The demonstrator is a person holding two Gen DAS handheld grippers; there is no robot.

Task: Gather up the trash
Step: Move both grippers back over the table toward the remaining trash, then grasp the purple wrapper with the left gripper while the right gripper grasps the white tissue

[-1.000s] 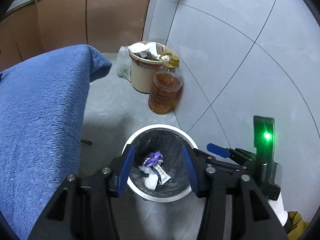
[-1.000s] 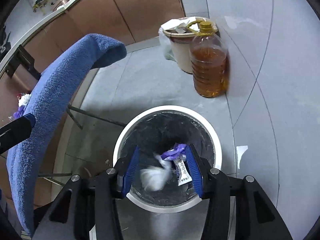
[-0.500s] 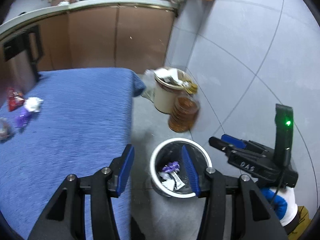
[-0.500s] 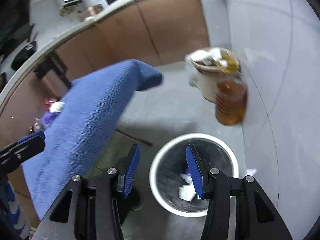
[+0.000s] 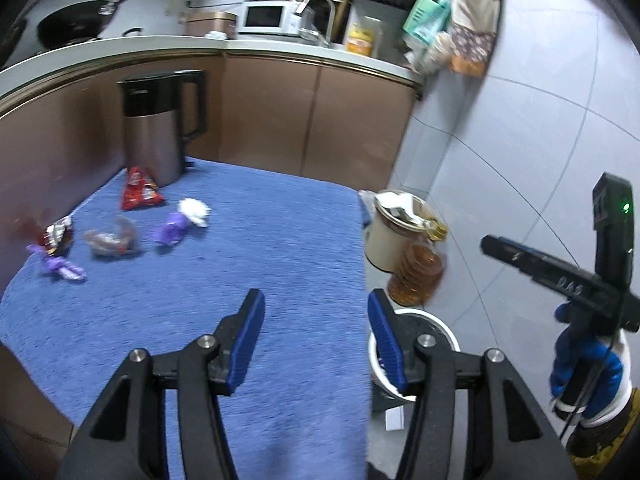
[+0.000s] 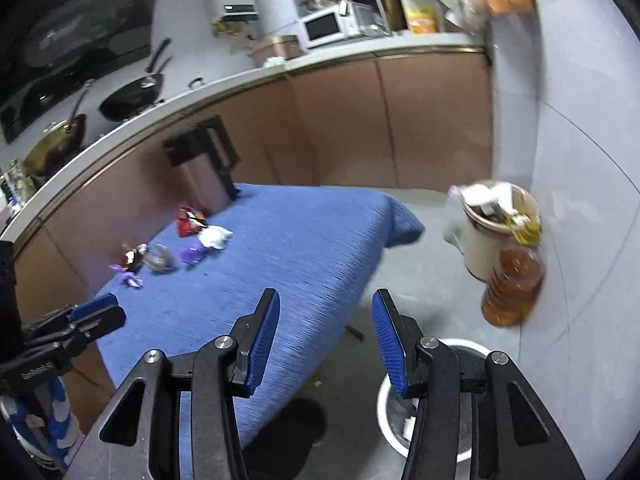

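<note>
1. At the far left of the blue-covered bench [image 5: 280, 248] lies the trash: a purple wrapper [image 5: 60, 266], a torn dark wrapper [image 5: 58, 234], a crumpled clear wrapper [image 5: 110, 240], a second purple wrapper [image 5: 172, 232], a white paper wad [image 5: 195, 211] and a red snack bag [image 5: 138, 192]. They sit near each other in a loose row, in front of a dark kettle [image 5: 158, 128].
2. The left gripper [image 5: 316, 336] hangs over the bench's near right edge. Its jaws are apart and opening, with nothing between the blue pads.
3. The right gripper [image 6: 325, 340] has its jaws about half apart and empty, over the gap between bench and floor.
4. The white-rimmed bin [image 6: 472, 348] stands on the floor below the bench's right edge, with a dark liner and some white scraps showing inside.
5. Further right, by the wall, a cream pail [image 5: 386, 240] is stuffed with paper. A bottle of amber liquid [image 5: 418, 276] stands just beside it.
</note>
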